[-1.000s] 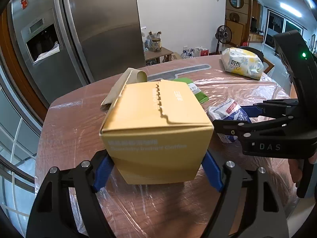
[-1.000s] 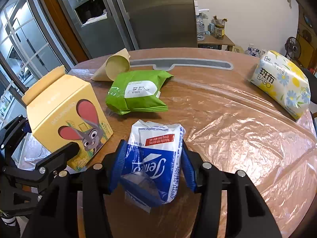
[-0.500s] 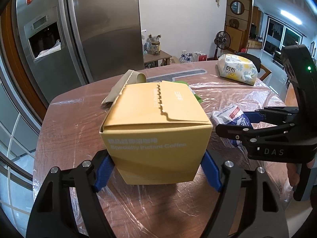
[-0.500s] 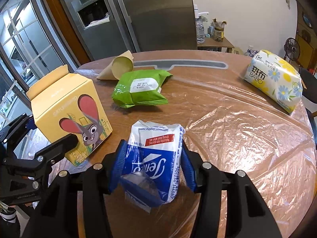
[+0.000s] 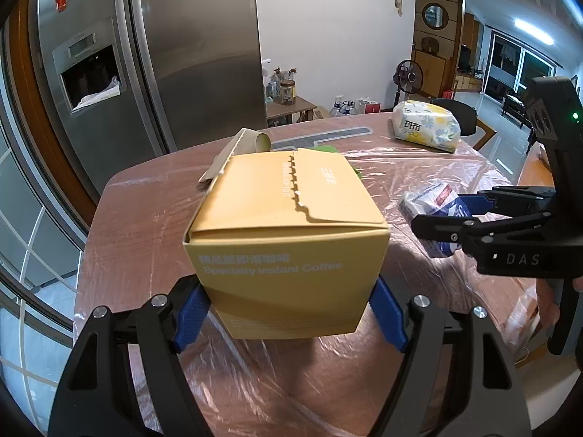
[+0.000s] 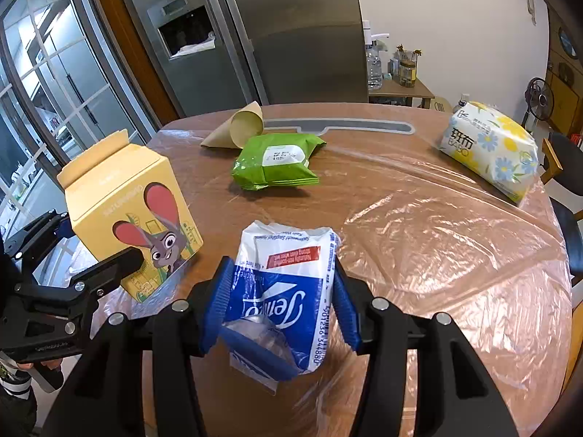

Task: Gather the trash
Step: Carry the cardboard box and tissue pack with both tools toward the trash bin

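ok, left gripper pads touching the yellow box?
Touching. The left wrist view shows both blue pads of the left gripper pressed against the sides of the yellow coffee box.

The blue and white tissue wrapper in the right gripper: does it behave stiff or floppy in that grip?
Probably floppy and light. The tissue wrapper is crumpled, and its torn clear end droops below the right gripper. It looks nearly empty, pinched narrow between the pads. Its glossy film could slip, though the ribbed blue pads likely help.
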Tool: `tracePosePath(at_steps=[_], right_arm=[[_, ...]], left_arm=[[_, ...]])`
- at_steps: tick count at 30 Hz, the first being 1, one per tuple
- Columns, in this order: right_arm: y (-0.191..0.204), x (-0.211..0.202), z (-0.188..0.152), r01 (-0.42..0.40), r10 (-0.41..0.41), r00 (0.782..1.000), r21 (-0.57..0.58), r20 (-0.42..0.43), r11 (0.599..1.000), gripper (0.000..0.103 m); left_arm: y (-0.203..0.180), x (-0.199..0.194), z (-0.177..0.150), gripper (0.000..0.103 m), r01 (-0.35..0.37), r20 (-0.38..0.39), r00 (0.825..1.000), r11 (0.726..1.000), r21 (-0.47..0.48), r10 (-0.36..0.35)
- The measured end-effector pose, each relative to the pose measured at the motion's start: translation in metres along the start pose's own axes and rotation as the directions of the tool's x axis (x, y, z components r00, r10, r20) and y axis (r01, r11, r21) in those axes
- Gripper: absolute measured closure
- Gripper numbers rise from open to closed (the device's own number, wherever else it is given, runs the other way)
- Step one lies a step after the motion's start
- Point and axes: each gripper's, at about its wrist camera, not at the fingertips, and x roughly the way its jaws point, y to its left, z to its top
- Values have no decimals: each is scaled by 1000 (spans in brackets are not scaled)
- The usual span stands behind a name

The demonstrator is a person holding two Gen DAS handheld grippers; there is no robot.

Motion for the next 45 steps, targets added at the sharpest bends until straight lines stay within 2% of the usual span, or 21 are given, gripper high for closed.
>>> tracePosePath(at_steps=[21,33,45], right_arm=[[15,-79,-54,-55,57,997,-29,53,998,52],[16,-108,-98,-88,88,996,-15,15,996,52],[23,-119,-141,-122,121,991,-8,-62,992,52]], left_arm=[[-32,-75,-38,26,59,51,997,997,41,-61],[-50,-99,-71,26,108,-6,994,992,72,-107],[-68,-119,-107,26,177,-91,982,975,133,-166]])
